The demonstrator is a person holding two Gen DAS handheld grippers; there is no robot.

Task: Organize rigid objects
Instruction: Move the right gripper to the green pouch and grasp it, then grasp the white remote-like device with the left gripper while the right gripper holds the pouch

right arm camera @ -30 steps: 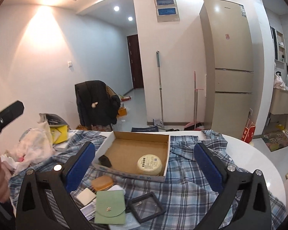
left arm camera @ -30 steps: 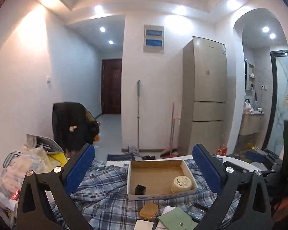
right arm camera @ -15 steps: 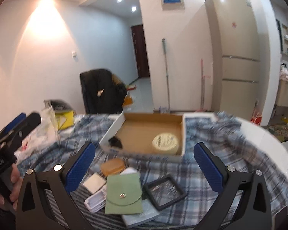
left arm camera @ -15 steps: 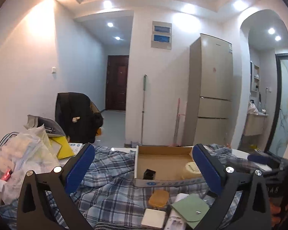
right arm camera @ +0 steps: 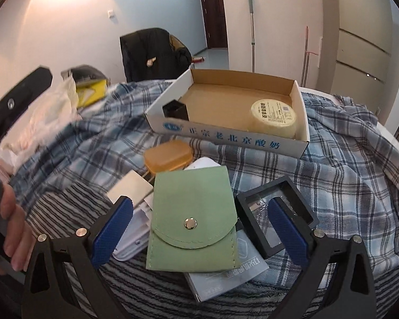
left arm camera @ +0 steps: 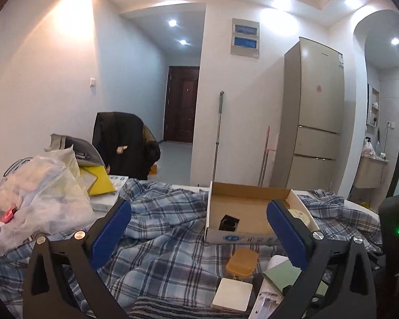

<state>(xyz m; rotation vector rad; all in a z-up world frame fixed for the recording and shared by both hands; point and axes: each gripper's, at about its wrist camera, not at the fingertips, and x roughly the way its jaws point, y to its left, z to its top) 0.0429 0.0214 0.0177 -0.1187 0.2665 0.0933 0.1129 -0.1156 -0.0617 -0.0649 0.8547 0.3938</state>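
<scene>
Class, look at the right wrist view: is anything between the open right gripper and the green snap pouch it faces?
Nothing visible stands between them. The right gripper, jaws wide open, is directly before the green snap pouch, which lies on top of the pile. The black square frame sits beside it, near the right finger.

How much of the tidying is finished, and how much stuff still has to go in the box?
Two things already sit in the cardboard box: a round tin and a small black box. Both grippers are open and empty; the right gripper hovers over the green pouch. The orange case, black frame and white items remain outside.
</scene>
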